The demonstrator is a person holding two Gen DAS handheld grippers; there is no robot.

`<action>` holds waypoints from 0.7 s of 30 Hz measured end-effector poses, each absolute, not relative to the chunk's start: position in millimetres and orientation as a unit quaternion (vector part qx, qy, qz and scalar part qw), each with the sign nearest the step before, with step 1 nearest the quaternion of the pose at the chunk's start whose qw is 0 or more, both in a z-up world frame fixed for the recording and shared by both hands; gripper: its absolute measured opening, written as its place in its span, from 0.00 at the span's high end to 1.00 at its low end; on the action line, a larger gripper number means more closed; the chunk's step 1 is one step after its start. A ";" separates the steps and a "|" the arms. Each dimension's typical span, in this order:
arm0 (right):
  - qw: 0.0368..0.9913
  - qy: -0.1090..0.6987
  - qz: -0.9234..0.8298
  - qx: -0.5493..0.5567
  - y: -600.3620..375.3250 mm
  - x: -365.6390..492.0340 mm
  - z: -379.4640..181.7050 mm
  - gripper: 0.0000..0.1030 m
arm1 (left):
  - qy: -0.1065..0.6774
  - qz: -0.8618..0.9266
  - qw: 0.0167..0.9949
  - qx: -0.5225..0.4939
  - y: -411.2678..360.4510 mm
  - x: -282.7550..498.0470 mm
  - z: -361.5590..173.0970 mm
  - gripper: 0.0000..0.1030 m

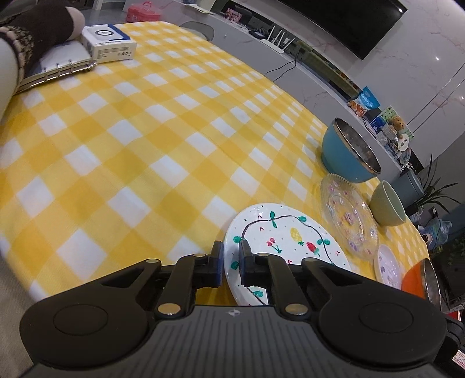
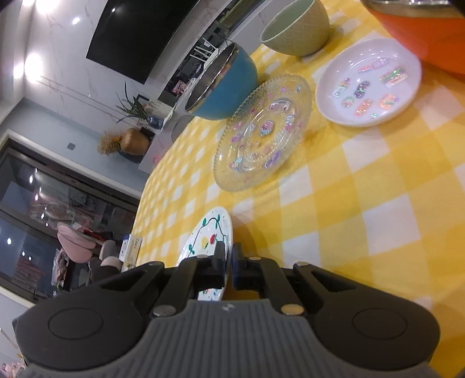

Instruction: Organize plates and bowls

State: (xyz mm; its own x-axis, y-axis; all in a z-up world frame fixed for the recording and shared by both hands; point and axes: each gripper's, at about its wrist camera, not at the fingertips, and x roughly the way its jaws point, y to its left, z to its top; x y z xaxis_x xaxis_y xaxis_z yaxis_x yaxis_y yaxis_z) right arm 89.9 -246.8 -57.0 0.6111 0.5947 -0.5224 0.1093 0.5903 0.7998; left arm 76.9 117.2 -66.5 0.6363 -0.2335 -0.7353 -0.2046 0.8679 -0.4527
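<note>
A white plate painted with fruit (image 1: 290, 232) (image 2: 207, 238) lies low on the yellow checked tablecloth (image 1: 145, 130). My left gripper (image 1: 231, 253) has its pads on either side of the plate's near rim and is shut on it. My right gripper (image 2: 229, 256) is shut on another part of the same rim, which runs edge-on between its pads. Beyond stand a clear glass plate with stickers (image 1: 348, 218) (image 2: 261, 133), a small white plate (image 1: 388, 266) (image 2: 369, 84), a blue bowl (image 1: 343, 154) (image 2: 229, 84), a green bowl (image 1: 386, 206) (image 2: 296, 29) and an orange bowl (image 1: 415, 279) (image 2: 421, 35).
At the far left of the table a white box (image 1: 110, 43) rests on a ring binder (image 1: 58, 68), with a person's dark sleeve (image 1: 32, 26) over it. The table's far edge runs just behind the bowls. A TV counter (image 1: 290, 58) stands past it.
</note>
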 end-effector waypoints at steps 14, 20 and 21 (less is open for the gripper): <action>0.794 0.428 0.158 0.401 -246.0 54.4 -44.7 0.96 | 0.420 -0.017 0.870 -0.258 122.0 43.6 -55.0 0.91; 0.807 0.434 0.145 0.374 -241.8 50.8 -48.4 0.95 | 0.432 -0.018 0.868 -0.244 117.0 45.8 -63.9 0.91; 0.810 0.435 0.143 0.366 -240.5 50.1 -48.6 0.95 | 0.435 -0.017 0.868 -0.239 115.8 46.2 -65.7 0.91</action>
